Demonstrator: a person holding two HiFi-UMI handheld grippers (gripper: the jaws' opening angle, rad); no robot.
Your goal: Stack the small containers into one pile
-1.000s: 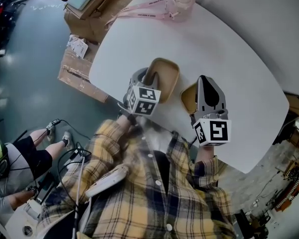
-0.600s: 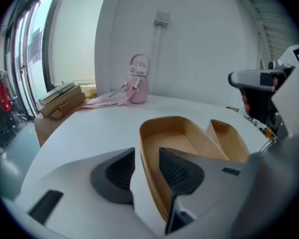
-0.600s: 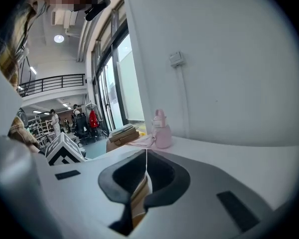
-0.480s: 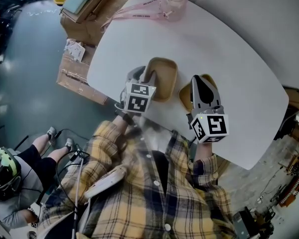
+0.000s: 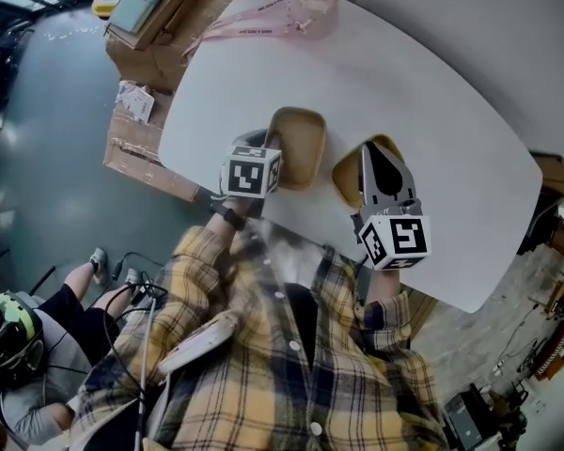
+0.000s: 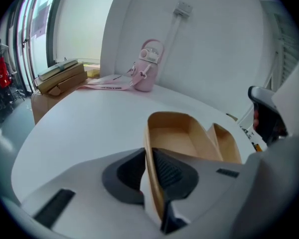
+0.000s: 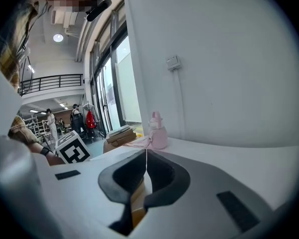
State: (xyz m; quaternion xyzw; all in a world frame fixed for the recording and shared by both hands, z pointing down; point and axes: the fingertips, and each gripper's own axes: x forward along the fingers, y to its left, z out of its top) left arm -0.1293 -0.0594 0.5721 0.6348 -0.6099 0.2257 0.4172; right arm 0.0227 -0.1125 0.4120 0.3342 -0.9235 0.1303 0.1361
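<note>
**Left.** My left gripper (image 6: 149, 159) is pointing steeply down at centre-left of the head view. Its jaws have just been closing and are pinching the near wall of a container (image 6: 175, 136) between the pads.

**Right.** My right gripper (image 7: 146, 164) is lying at centre-right of the head view, tilting only slightly down, its pads meeting at the tips.

**Arms.** The left marker cube (image 5: 252, 171) and right marker cube (image 5: 397, 241) are facing up toward me. My plaid-sleeved forearms (image 5: 207, 252) are reaching in from the lower part of the frame.
</note>
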